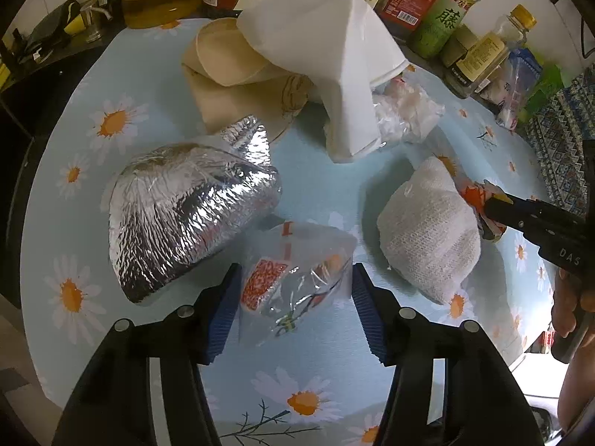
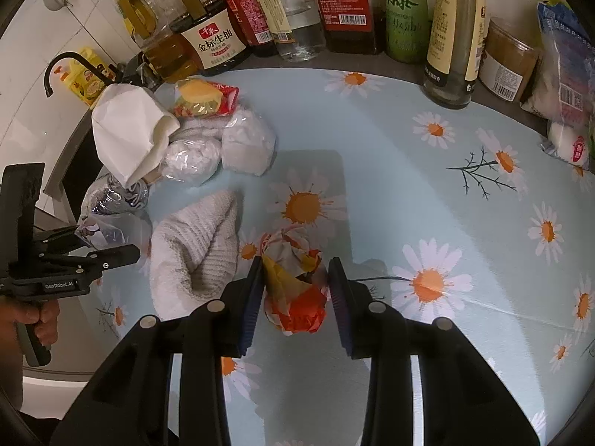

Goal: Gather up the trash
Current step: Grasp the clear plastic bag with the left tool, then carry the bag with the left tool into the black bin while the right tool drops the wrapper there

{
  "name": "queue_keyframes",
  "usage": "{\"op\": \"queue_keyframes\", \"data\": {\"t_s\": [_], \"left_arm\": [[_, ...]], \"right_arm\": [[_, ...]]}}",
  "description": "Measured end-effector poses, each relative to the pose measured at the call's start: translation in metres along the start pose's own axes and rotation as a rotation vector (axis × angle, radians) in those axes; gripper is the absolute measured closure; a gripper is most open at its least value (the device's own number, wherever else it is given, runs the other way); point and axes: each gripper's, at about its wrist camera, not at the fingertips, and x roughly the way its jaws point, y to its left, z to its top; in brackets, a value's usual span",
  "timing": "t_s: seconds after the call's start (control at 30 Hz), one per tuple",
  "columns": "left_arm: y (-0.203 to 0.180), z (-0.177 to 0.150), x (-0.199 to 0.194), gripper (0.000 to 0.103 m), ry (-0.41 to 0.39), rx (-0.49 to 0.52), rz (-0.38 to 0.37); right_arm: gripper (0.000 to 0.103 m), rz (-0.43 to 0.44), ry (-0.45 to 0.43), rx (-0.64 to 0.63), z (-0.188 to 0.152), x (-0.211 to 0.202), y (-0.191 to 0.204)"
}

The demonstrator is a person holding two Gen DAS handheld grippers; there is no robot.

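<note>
A crumpled clear plastic bag with red print lies on the daisy tablecloth. My left gripper straddles it, and both blue pads touch its sides. A crumpled orange and yellow wrapper sits between the pads of my right gripper, which press on it. In the left wrist view the right gripper reaches in from the right edge onto the wrapper. In the right wrist view the left gripper shows at the left, beside the plastic bag.
A silver foil bag, a white knitted cloth, a white napkin over beige paper cups and clear bags of white bits lie on the table. Sauce and oil bottles line the back edge.
</note>
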Motion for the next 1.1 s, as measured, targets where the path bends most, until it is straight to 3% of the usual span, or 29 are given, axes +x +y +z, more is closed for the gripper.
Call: {"op": "queue_keyframes", "data": {"t_s": [0.53, 1.1], "left_arm": [[0.009, -0.030, -0.039, 0.047, -0.062, 0.000, -0.045], [0.029, -0.103, -0.087, 0.047, -0.096, 0.043, -0.116]], "right_arm": [[0.067, -0.021, -0.025, 0.005, -0.016, -0.020, 0.019], [0.067, -0.011, -0.035, 0.025, -0.085, -0.043, 0.104]]}}
